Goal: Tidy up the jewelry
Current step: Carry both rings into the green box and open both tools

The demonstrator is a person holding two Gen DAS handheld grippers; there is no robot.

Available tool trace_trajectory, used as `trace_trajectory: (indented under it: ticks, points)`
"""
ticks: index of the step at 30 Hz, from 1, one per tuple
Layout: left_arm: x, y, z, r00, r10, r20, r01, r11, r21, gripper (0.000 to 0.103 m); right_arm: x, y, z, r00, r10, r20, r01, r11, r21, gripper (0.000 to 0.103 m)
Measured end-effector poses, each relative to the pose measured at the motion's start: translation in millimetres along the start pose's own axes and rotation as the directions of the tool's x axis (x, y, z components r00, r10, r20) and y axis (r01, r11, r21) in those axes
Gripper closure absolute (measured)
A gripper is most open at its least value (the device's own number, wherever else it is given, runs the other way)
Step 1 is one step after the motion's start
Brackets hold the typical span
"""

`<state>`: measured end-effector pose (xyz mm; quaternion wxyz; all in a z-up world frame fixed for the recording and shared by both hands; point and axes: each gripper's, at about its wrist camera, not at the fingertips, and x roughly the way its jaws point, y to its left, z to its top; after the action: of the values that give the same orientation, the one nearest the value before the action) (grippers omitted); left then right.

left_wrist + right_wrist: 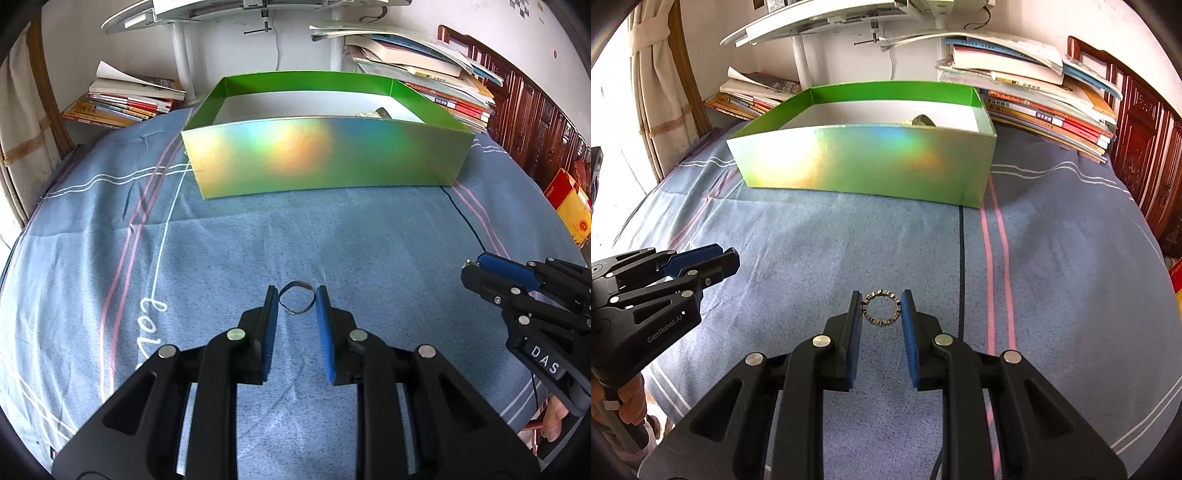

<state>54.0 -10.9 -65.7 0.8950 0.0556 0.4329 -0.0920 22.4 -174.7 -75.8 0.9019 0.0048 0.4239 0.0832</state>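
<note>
My left gripper (296, 300) is shut on a thin wavy metal ring (295, 283), pinched between its blue pads just above the blue striped sheet (240, 240). In the right wrist view my right gripper (881, 308) is shut on a studded silver ring (881, 292), held the same way. A green holographic box (325, 155) stands open beyond both grippers, also seen from the right side (864, 162). A silvery item (921, 120) lies inside near its far right corner, mostly hidden by the wall. Each gripper shows in the other's view: the right gripper (469, 267) and the left gripper (733, 258).
Book stacks lie behind the box at the left (125, 99) and right (436, 74). A white table post (183, 55) rises behind. Dark carved wooden furniture (535, 110) and a red and yellow carton (569, 206) border the right side. A hand (631, 402) grips the left tool.
</note>
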Motion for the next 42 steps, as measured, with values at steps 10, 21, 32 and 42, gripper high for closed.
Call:
trace_trajectory:
  ticks: [10, 21, 32, 42]
  points:
    - [-30.7, 18.3, 41.5, 0.993, 0.033, 0.113, -0.031, 0.999, -0.015, 0.082, -38.9, 0.3, 51.5, 0.988, -0.001, 0.156, 0.005, 1.0, -0.03, 0.082]
    - [7.9, 39.0, 170.3, 0.986, 0.065, 0.154, -0.062, 0.998, -0.023, 0.082, 21.3, -9.1, 186.1, 0.984, -0.009, 0.177, 0.008, 1.0, 0.011, 0.082]
    - [87.6, 59.3, 182.8, 0.999, 0.036, 0.031, -0.032, 0.994, -0.105, 0.069, 92.7, -5.7, 186.3, 0.997, -0.039, 0.073, 0.036, 0.999, 0.04, 0.059]
    - [-19.7, 50.8, 136.1, 0.952, 0.112, 0.286, -0.087, 0.991, -0.098, 0.014, -41.3, -18.2, 122.0, 0.918, -0.146, 0.369, 0.119, 0.988, 0.095, 0.007]
